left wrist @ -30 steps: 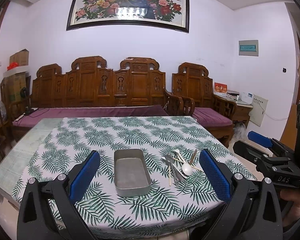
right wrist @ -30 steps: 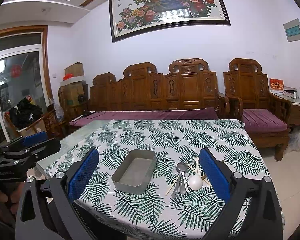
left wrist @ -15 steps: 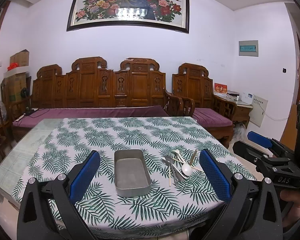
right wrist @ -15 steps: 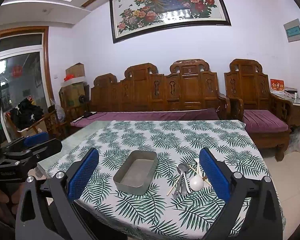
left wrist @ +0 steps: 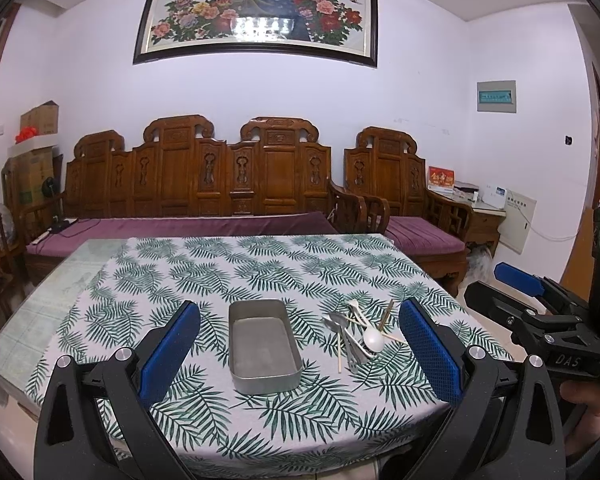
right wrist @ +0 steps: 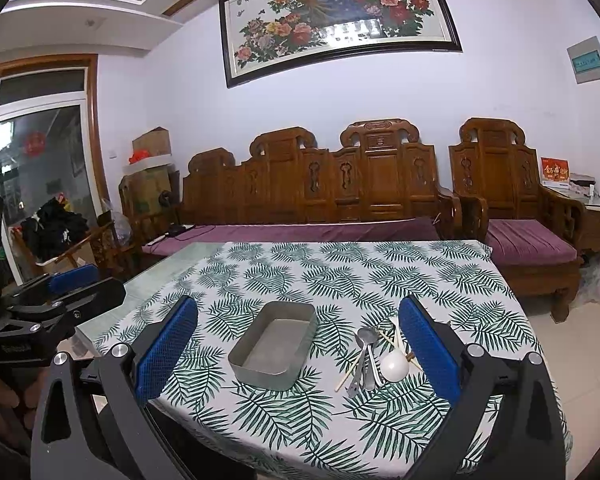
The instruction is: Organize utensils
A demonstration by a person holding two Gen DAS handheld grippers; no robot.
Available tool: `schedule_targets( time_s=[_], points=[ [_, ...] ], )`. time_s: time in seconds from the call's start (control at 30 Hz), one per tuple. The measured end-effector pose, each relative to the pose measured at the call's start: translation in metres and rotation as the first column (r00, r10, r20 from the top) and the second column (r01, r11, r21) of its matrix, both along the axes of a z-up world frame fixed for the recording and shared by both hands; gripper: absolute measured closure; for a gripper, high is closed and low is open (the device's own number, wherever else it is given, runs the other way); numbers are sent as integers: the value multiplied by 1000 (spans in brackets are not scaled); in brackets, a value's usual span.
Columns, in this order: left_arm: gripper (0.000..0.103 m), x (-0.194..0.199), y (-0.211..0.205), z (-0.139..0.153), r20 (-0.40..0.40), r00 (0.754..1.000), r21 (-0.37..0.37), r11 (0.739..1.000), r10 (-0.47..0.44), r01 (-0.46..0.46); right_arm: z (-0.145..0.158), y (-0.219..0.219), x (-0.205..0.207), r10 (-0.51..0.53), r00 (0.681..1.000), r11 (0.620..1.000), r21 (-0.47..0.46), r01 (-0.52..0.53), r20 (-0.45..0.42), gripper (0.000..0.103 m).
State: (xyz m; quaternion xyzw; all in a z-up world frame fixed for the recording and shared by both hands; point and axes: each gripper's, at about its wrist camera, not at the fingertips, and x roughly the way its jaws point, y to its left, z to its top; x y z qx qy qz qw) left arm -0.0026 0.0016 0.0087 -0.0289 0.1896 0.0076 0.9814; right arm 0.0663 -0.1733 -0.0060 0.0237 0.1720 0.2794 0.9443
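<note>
An empty grey metal tray [left wrist: 262, 342] [right wrist: 274, 344] sits near the front of the table with the leaf-print cloth [left wrist: 260, 264]. To its right lies a pile of utensils [left wrist: 358, 332] [right wrist: 374, 356]: metal spoons, a white spoon [right wrist: 395, 365], chopsticks. My left gripper [left wrist: 300, 356] is open and empty, held short of the table's front edge, facing the tray. My right gripper [right wrist: 298, 356] is open and empty, also short of the front edge. It shows at the right in the left wrist view [left wrist: 540, 312].
A carved wooden sofa with purple cushions [left wrist: 220, 184] stands behind the table, an armchair [left wrist: 400, 200] at the back right. A bare glass strip [left wrist: 52, 292] shows at the table's left side. Boxes [right wrist: 148, 168] are stacked at the far left.
Both grippers have shifted only slightly; the table appears a touch lower and farther. Nothing was taken hold of or let go.
</note>
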Motion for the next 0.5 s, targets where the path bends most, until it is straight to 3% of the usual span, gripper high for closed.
schedule_targets(
  time_s=[0.5],
  points=[
    [7,-1,-1,1,0,1000,0,1000,0,0,0,-1,-1,1,1000,1000,1,-1,0,3]
  ],
)
